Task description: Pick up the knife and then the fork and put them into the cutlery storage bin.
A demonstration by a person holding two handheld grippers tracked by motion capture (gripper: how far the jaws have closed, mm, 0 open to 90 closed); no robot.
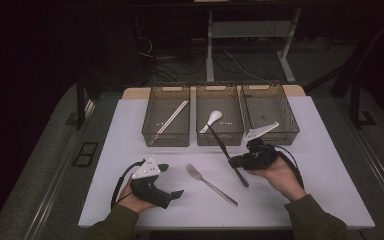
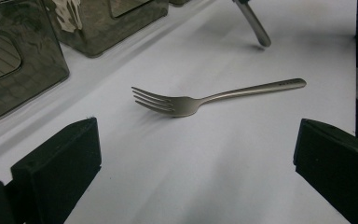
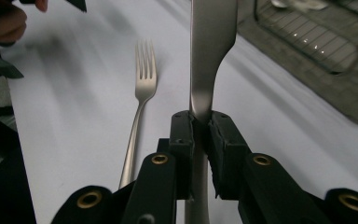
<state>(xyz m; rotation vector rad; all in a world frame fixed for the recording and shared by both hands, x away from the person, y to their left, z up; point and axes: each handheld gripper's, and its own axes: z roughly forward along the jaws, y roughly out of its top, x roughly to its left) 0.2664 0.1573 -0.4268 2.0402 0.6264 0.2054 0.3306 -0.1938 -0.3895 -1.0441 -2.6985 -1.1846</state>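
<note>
My right gripper [image 1: 236, 161] is shut on a long metal knife [image 1: 220, 142], gripping it partway along. The knife slants from the front of the middle bin down toward the person, and its near end [image 2: 254, 23] is close to the table. Along my right gripper's jaws [image 3: 200, 126] the knife [image 3: 213, 46] rises straight up between the pressed pads. A metal fork [image 1: 210, 184] lies flat on the white table [image 1: 130, 150] between the two hands. My left gripper [image 1: 172, 180] stands open at the lower left, its jaws pointing at the fork [image 2: 205, 99] with nothing between them.
Three dark see-through bins stand in a row at the back. The left bin [image 1: 166, 142] holds chopsticks [image 1: 172, 117] and the middle bin [image 1: 219, 140] holds a white spoon [image 1: 213, 118]. The right bin [image 1: 282, 138] stands just behind my right hand.
</note>
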